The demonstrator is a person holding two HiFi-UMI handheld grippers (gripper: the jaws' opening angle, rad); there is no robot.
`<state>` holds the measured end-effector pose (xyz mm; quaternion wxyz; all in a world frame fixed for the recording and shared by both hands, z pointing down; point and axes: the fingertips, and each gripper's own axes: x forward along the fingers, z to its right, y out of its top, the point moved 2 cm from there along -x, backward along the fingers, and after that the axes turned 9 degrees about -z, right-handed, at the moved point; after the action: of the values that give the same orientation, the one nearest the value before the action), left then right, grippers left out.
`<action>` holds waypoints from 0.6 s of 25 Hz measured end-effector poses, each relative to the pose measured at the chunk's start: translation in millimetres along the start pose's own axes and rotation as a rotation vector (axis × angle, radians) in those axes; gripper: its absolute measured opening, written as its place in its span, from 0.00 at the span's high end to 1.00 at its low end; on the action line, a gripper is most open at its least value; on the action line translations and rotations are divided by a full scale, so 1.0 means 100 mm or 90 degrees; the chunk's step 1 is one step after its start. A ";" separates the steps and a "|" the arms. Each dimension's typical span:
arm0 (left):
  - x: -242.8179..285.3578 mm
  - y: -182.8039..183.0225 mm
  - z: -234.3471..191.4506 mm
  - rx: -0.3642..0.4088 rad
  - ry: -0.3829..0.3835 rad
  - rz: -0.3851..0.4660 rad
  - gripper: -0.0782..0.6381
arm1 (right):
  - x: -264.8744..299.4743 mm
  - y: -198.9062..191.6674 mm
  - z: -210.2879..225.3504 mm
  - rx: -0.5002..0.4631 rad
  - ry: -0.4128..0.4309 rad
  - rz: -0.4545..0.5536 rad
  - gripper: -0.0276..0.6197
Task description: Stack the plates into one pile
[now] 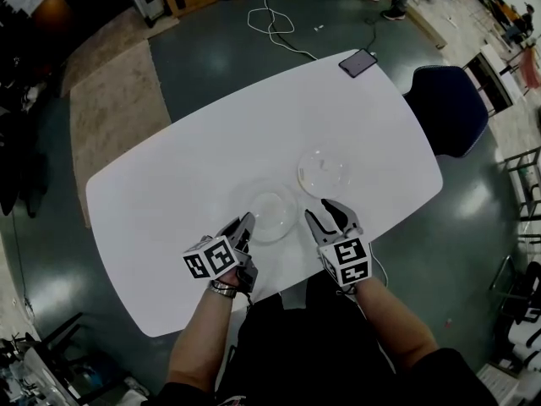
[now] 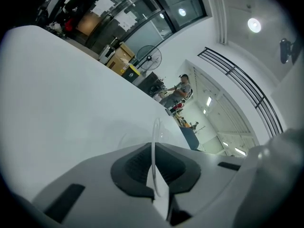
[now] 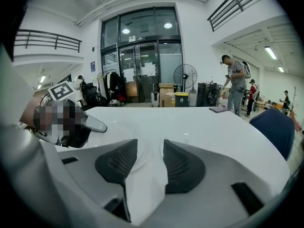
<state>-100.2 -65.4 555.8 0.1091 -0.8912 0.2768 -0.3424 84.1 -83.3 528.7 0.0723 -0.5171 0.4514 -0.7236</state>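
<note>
Plate (image 1: 275,208) (clear) sits clamped in left gripper (image 1: 247,221), whose cube (image 1: 211,259) bears square markers (image 1: 222,258).

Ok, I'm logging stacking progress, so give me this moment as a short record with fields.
near plate: clear, rim clamped in left gripper jaws
far plate: clear, lying free on the white table
right gripper: jaws apart, nothing between them
phone: at the table's far edge
pile: not started, plates apart

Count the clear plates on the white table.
2. One clear plate has its rim in the left tool; the other clear plate lies untouched, just beyond the right tool.
</note>
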 end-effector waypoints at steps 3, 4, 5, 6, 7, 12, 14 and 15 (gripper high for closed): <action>0.05 0.00 -0.03 -0.010 0.004 0.000 0.85 | 0.04 -0.04 0.02 0.000 0.007 -0.004 0.67; 0.07 -0.01 -0.04 -0.013 0.005 0.000 0.85 | 0.05 -0.05 0.03 0.000 0.009 -0.005 0.67; 0.09 -0.02 -0.04 -0.017 0.005 0.001 0.85 | 0.05 -0.06 0.03 -0.001 0.012 -0.006 0.67; 0.10 -0.03 -0.04 -0.021 0.005 0.001 0.85 | 0.06 -0.07 0.04 -0.001 0.013 -0.007 0.67; 0.12 -0.03 -0.04 -0.025 0.005 0.000 0.84 | 0.06 -0.07 0.06 0.000 0.014 -0.007 0.67; 0.18 -0.02 -0.05 -0.041 0.013 -0.001 0.85 | 0.07 -0.05 0.12 -0.005 0.020 -0.009 0.67; 0.19 -0.03 -0.08 -0.048 0.016 -0.002 0.84 | 0.08 -0.05 0.14 -0.007 0.022 -0.011 0.67; 0.19 -0.03 -0.09 -0.050 0.021 -0.004 0.85 | 0.08 -0.05 0.14 -0.008 0.023 -0.013 0.67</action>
<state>-93.6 -74.3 574.5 0.0686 -0.8899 0.2892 -0.3459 93.5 -93.1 538.8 0.0537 -0.5087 0.4518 -0.7309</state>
